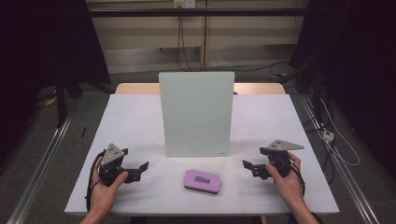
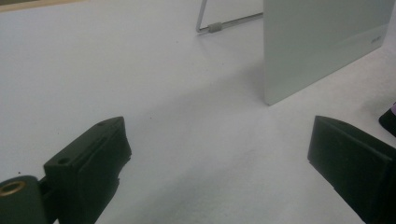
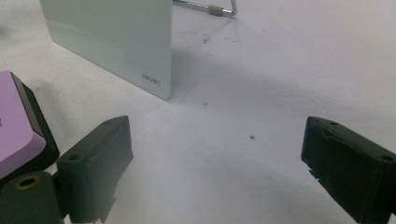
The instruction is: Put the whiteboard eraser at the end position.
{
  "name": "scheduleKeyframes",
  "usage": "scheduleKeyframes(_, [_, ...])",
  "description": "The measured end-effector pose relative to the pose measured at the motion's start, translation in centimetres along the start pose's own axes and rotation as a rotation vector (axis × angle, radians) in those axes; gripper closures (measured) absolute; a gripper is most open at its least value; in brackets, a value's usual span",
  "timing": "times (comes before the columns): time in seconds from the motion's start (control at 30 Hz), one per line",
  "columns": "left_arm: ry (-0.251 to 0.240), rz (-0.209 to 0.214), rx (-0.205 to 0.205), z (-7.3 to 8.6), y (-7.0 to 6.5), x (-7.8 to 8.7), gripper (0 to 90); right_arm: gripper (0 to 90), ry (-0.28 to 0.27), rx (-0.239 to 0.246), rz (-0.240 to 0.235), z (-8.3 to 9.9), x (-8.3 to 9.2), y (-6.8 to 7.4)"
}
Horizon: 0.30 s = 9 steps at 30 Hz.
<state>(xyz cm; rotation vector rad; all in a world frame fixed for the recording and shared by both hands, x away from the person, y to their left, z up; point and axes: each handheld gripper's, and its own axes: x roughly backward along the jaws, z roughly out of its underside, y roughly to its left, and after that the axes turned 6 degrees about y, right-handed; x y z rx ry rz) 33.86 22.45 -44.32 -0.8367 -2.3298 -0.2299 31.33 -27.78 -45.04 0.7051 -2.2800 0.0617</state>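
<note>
A white board (image 1: 196, 113) stands upright near the middle of the tabletop (image 1: 135, 121), propped from behind by a wire stand (image 2: 219, 25), so its face is turned toward the person. Just in front of it, apart from its lower edge, lies a purple eraser (image 1: 202, 181) with a black base, flat on the tabletop, within easy reach of either hand.

The left gripper (image 1: 140, 171) rests low at the left, the right gripper (image 1: 248, 167) low at the right, each held in one hand and aimed inward toward the eraser between them. Both have their fingers spread wide with nothing between them; bare tabletop shows in each gap in the gripper views. In the right gripper view the eraser sits just beside one finger (image 3: 95, 165), so that side looks better placed to pick it up, probably to wipe the board.
</note>
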Motion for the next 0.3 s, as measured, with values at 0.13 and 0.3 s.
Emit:
scheduleKeyframes(0.13, [-0.006,0.000,0.010,0.00,-0.02,0.07,5.0,9.1,0.001,-0.006,0.014,0.56,0.16,-0.30])
scheduleKeyframes(0.3, [-0.004,0.001,0.016,-0.06,0.07,-0.10,5.2,9.2,-0.001,-0.014,0.013,0.70,0.16,-0.33])
